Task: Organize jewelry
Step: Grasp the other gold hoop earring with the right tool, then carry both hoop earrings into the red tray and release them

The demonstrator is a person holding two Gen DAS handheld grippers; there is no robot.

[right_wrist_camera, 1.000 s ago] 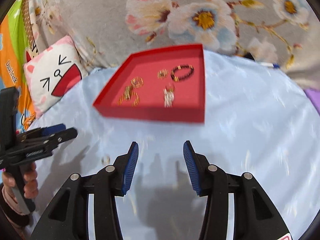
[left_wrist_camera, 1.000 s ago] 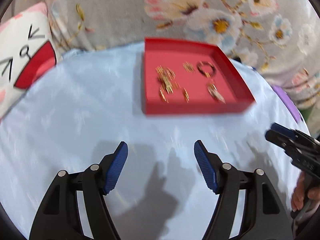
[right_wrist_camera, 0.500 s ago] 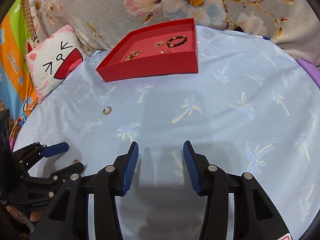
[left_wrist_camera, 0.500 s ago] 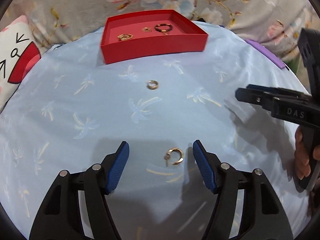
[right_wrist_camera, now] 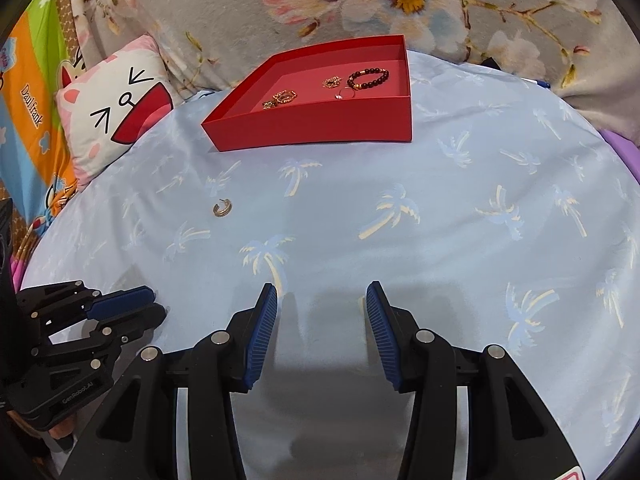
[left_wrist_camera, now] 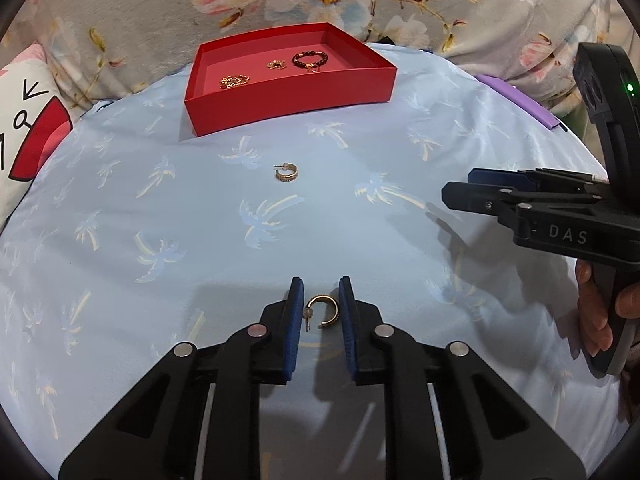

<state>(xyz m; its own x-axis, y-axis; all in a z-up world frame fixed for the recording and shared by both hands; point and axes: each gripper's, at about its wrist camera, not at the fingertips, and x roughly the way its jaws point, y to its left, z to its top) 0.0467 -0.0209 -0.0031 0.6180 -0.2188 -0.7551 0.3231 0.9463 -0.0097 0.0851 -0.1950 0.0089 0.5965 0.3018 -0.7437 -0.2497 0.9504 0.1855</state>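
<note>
A red tray stands at the far side of the blue palm-print cloth and holds a dark bead bracelet and several gold pieces. My left gripper has closed around a gold hoop earring lying on the cloth; the pads touch or nearly touch it. A second gold hoop earring lies further ahead, also in the right wrist view. My right gripper is open and empty above bare cloth, with the tray ahead. It shows at the right in the left wrist view.
A cat-face pillow lies left of the tray. A floral blanket rises behind it. A purple object lies at the cloth's right edge. The left gripper shows at lower left in the right wrist view.
My left gripper has closed from wide open to narrow around the near hoop earring. The right gripper has stayed open and nearly still.
</note>
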